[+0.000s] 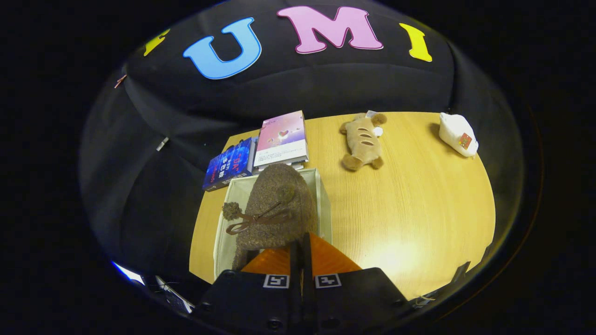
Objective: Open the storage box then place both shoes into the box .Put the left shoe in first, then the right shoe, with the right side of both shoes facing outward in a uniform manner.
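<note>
Over the box (324,195), the gripper (300,242) held a brown fuzzy shoe (277,209) by what looked like its heel edge. Fingers were pressed nearly together, clamped on that thin edge; both appeared to bear on it, though the contact itself sat partly behind the finger bodies.

Shoe hung toe-away from the camera, pompom and bow lace on its near-left side. Its body sat within the box's outline, walls showing on both flanks and beyond the toe. Couldn't tell if the sole touched the box floor or was just above it.

Box was a pale fabric bin, open, on the wooden table (419,209). Two books (281,138) lay just beyond the box, touching or nearly so. A plush toy (363,142) sat further right, well apart; a white pouch (458,134) near the far right corner.

Step, as I judged it: box already open, a shoe going in. Couldn't tell left from right shoe from this angle, and no second shoe was visible in the box, so probably the first one, the left.

Next move would need: lower until the shoe rests, check its right side faces outward, spread the fingers, back out straight so the lace doesn't snag. Leave room alongside for the other shoe.
</note>
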Demonstrator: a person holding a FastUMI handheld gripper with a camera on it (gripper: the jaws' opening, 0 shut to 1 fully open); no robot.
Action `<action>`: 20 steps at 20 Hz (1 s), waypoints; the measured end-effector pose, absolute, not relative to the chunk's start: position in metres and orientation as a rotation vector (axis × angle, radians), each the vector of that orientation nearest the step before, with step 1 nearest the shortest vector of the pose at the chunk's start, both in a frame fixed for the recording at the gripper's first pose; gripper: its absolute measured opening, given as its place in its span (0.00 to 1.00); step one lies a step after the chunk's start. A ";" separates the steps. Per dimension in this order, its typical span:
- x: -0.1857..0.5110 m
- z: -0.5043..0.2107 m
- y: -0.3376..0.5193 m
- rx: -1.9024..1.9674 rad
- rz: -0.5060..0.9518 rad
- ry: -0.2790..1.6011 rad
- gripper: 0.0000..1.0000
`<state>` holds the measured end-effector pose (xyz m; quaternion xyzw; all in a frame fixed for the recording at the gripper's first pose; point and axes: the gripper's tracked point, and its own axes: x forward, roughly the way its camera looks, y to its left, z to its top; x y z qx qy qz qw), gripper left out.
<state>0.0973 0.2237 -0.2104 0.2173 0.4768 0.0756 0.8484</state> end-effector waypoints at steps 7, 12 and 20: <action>0.102 -0.197 0.239 0.494 0.212 0.980 0.34; 0.103 -0.188 0.226 0.471 0.215 0.943 0.53; 0.088 -0.179 0.185 0.391 0.212 0.876 0.99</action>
